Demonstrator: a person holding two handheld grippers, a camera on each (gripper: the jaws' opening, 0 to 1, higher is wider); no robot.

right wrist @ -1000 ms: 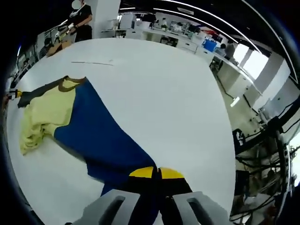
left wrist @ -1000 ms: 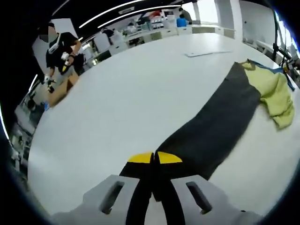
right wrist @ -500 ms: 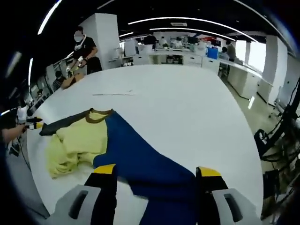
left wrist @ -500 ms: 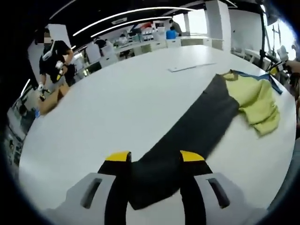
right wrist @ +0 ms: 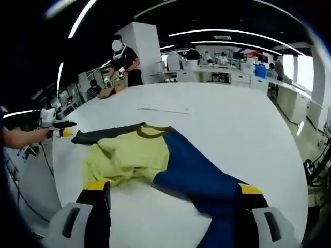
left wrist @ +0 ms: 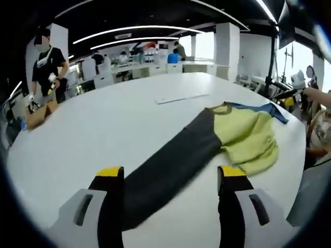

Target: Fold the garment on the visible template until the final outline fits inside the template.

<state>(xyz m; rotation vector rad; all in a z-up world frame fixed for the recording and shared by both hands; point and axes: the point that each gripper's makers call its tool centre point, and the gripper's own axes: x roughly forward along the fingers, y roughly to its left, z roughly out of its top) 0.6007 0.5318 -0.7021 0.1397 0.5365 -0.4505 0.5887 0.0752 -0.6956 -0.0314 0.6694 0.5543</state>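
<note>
A garment lies spread on the white table [left wrist: 103,129]: a dark grey sleeve [left wrist: 165,165], a crumpled yellow body [left wrist: 248,137] and a blue sleeve [left wrist: 264,108]. My left gripper [left wrist: 170,173] stands open, its jaws on either side of the grey sleeve's end and holding nothing. In the right gripper view, the blue sleeve [right wrist: 201,175] runs between the open jaws of my right gripper [right wrist: 173,187]. The yellow body [right wrist: 129,157] with its brown collar [right wrist: 150,129] and the grey sleeve [right wrist: 98,135] lie beyond. A thin flat template sheet [left wrist: 178,97] [right wrist: 163,110] lies farther back, apart from the garment.
A person in a black shirt [left wrist: 46,57] [right wrist: 124,59] stands at the far table edge by a cardboard box [left wrist: 39,113]. A hand holds the other gripper at the table's edge [left wrist: 289,93] [right wrist: 59,126]. Desks and shelves line the room behind.
Both grippers were shut on the sleeve ends a second ago and have opened and let go. Both have drawn back, so more of the garment shows.
</note>
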